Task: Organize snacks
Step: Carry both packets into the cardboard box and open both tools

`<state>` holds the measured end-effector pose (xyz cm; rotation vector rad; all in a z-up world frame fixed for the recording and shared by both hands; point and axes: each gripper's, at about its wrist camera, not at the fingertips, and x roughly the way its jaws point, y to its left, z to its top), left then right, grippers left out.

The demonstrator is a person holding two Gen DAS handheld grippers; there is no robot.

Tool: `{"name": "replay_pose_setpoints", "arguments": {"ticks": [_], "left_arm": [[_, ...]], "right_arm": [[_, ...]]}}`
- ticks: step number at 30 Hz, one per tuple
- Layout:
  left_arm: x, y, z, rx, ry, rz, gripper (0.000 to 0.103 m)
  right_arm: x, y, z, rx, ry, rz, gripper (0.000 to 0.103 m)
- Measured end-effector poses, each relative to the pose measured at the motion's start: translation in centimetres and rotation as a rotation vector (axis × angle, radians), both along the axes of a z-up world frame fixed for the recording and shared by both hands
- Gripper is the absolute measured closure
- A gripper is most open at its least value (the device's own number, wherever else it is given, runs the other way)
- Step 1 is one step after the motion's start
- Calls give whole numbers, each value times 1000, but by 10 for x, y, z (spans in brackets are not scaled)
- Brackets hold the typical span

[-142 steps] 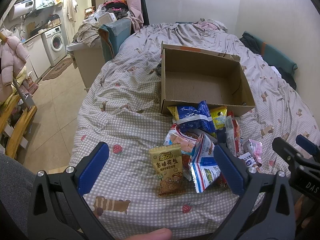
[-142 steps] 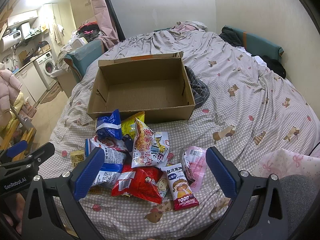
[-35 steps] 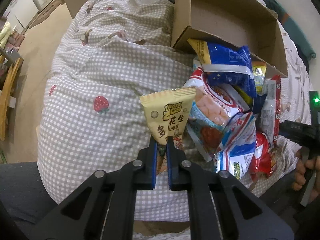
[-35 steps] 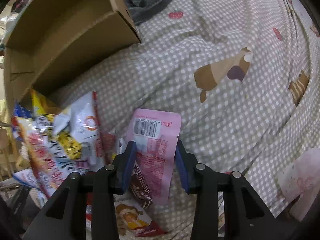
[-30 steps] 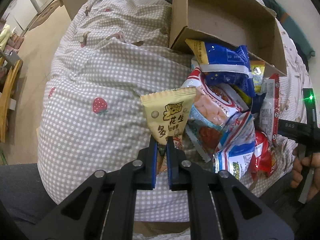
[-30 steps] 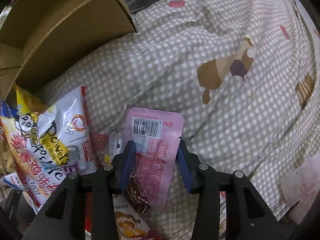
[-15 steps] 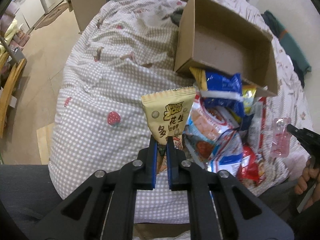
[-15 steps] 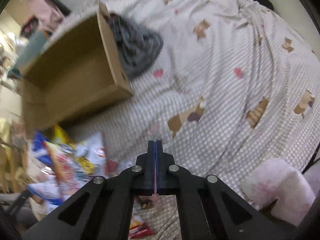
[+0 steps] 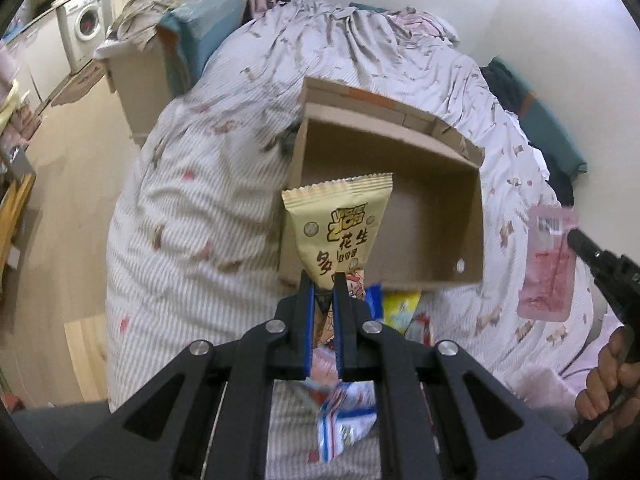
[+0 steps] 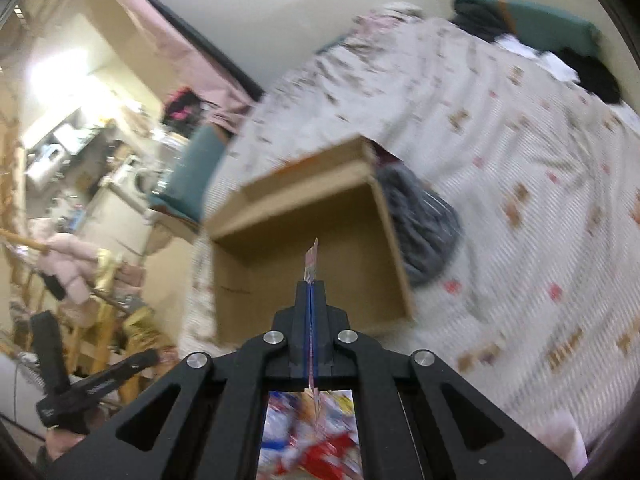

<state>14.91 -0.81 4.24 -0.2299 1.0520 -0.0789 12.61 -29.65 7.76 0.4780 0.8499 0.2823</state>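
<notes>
Left wrist view: I see one cardboard box (image 9: 400,184) on the checked bedspread (image 9: 192,208), filling the centre from about 12 to 3 o'clock; its floor, as far as it shows, is bare, though the raised packet hides part of it. My left gripper (image 9: 323,280) is clamped on one yellow peanut packet (image 9: 340,228), its jaws pressed against the packet's lower corner, the packet standing upright in front of the box's near left wall. At 6 o'clock, under the jaws, I count at least three loose snack packets (image 9: 346,412) in a pile on the bedspread, partly hidden by the gripper frame. At 3 o'clock my right gripper (image 9: 576,240) enters from the edge, pinching one pink pouch (image 9: 546,264) that hangs flat beside the box's right wall, clear of the bed; the hand (image 9: 608,384) on its handle shows at 4 o'clock. Right wrist view (blurred): the same single box (image 10: 320,248) sits at centre, open, with nothing in the part I can see. My right gripper (image 10: 311,286) has its jaws together on the pink pouch (image 10: 311,258), seen edge-on as a thin strip rising from the tips toward 12 o'clock. One dark grey cloth (image 10: 424,232) lies against the box's right wall at 2 o'clock. The left gripper (image 10: 120,372) appears at 8 o'clock.
</notes>
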Motion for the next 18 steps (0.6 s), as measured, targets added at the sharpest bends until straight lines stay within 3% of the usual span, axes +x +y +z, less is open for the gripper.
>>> {"name": "replay_pose_setpoints", "arguments": {"ticks": [5,7,9,15,18], "left_arm": [[43,-19,-4,22,-10,-34,97],[63,-33,-16,21,12,-96,97],[74,-43,-28,25,36,-142,97],[109,-58,-81,47,141,-148,97],[120,-65,-96,72,152,-156,97]], "right_arm": [[38,13,1,68,-73,53,103],[52,15,-9,106,-73,62,103],[69,16,-28,127,-65,72,103],[109,23,-101,157,41,109,103],[123,28,-129,136,93,124,103]]}}
